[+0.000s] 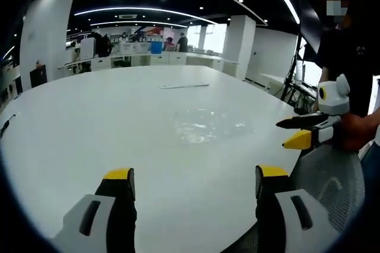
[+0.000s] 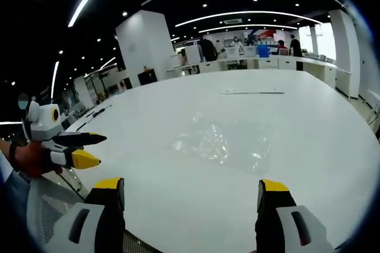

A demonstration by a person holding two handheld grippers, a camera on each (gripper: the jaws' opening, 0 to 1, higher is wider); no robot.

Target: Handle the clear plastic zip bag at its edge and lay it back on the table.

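Observation:
The clear plastic zip bag (image 1: 205,125) lies flat on the white table (image 1: 89,122), a faint crinkled sheen ahead of my left gripper (image 1: 195,177), whose jaws stand wide apart and hold nothing. In the right gripper view the bag (image 2: 222,144) lies just beyond my right gripper (image 2: 191,189), also open and empty. My right gripper (image 1: 294,133) enters the left gripper view from the right, at the table's edge, jaws parted. My left gripper (image 2: 92,149) enters the right gripper view from the left, held by a hand, jaws parted.
A long thin strip (image 1: 184,86) lies on the table beyond the bag. A mesh chair back (image 1: 329,176) stands by the table's near edge. A dark cable (image 2: 95,115) lies at the table's left rim. Desks and people stand in the far background.

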